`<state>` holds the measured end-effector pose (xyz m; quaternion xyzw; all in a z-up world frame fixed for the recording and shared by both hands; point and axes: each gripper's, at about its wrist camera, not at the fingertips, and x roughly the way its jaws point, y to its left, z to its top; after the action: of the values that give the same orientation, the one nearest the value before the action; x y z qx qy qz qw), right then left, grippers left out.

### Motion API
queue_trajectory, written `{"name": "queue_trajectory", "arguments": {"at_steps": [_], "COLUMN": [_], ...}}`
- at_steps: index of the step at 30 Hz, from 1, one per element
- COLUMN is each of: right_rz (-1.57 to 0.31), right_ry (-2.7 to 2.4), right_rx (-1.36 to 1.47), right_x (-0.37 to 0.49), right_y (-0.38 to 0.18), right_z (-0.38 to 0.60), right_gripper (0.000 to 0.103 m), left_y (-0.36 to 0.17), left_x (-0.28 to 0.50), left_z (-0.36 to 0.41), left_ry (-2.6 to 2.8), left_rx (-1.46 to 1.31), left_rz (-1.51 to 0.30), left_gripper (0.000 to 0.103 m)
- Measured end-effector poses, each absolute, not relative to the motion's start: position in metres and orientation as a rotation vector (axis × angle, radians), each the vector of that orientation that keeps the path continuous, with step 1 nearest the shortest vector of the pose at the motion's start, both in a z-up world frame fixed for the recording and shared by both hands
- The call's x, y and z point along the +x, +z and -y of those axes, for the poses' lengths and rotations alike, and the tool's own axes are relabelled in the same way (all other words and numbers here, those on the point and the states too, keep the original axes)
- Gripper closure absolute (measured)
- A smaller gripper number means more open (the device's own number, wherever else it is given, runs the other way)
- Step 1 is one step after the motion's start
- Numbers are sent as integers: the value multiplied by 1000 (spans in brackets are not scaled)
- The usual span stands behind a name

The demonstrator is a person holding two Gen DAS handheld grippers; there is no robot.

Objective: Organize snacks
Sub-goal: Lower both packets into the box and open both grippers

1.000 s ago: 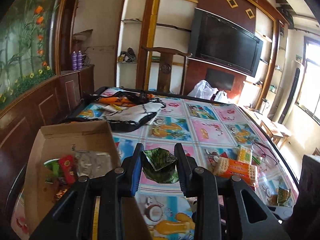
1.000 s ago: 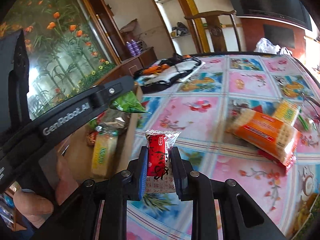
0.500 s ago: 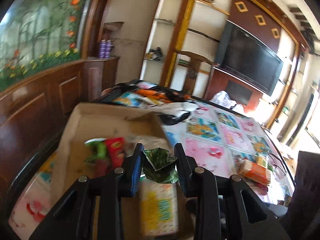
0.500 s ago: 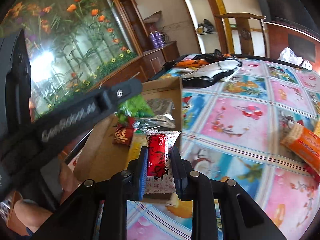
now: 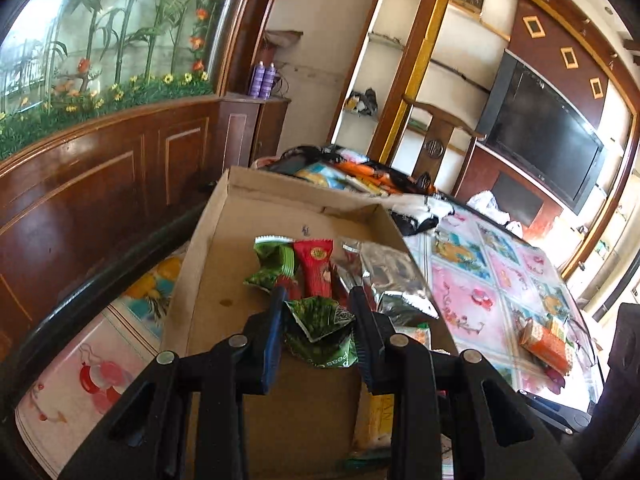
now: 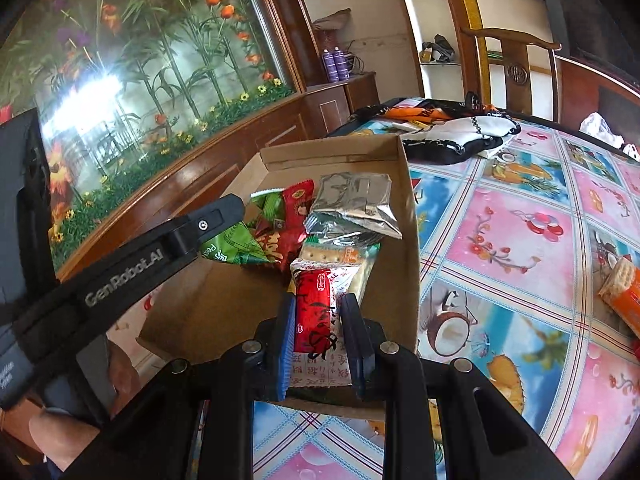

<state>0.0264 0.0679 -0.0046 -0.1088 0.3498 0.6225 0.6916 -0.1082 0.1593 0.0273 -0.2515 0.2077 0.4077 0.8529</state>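
An open cardboard box (image 5: 208,264) (image 6: 410,216) stands at the table's left edge and holds several snack packets, among them a silver pouch (image 6: 354,204) (image 5: 388,268) and a red packet (image 5: 318,268). Over the box, my left gripper (image 5: 320,314) is shut on a crumpled green packet (image 5: 320,332); the right wrist view shows that packet (image 6: 230,246) at the tip of the left tool. My right gripper (image 6: 316,312) is shut on a red and white packet (image 6: 314,316), held above the box's near end, over a cracker pack (image 6: 340,260).
An orange cracker pack (image 5: 546,342) (image 6: 624,296) lies on the flowered tablecloth (image 6: 508,240) to the right. A black, white and orange cloth bag (image 6: 452,136) sits past the box. A wooden wall panel (image 5: 100,200) runs close along the left. A hand (image 6: 60,436) holds the left tool.
Both grippers have swung left from over the tablecloth to over the box, each keeping its packet. The box fills much more of both views now.
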Motion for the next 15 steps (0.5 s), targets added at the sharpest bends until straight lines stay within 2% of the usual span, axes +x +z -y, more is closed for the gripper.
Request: {"name": "queue_trajectory", "arguments": {"at_steps": [15], "right_rz": [-789], "right_ry": [1406], "right_rx": [-273], "right_x": [20], "right_y": [-15], "right_z": [-68], "right_gripper": [76], "left_y": [14], "left_x": [-99], "left_z": [-166], "left_ry": [880], "left_rx": [-531], "left_rz": [-532], "left_gripper": [72]}}
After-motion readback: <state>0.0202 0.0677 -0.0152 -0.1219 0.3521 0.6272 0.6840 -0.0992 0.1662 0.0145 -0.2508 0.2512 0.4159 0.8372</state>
